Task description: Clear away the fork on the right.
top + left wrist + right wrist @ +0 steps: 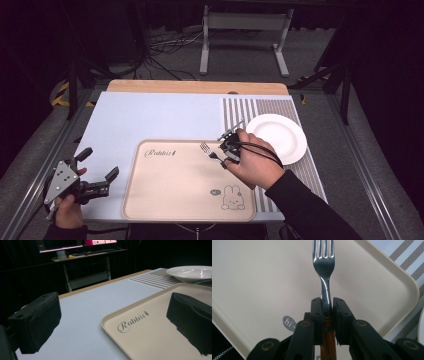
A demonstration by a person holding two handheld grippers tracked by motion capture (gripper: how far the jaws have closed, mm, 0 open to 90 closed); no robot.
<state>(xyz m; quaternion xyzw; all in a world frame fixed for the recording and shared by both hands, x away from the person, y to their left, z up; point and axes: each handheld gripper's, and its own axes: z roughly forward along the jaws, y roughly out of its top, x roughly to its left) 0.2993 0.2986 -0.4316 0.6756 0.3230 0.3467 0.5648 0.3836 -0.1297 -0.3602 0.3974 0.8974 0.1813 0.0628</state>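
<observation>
Gripping fork (324, 262) between jaws, right hand-held gripper (327, 305) over tray (257, 277); left hand-held gripper (110, 322) released.

A: From where does the high view look?
B: From above the near edge, forward and down on the table.
A: And the gripper views?
B: Both are close and low; all three share the beige tray (165, 185) and the white plate (276, 137)

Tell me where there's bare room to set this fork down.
The beige tray is bare left of the metal fork in the right gripper, above its rabbit print. The white plate is empty. The right hand crowds the tray's right edge.
</observation>
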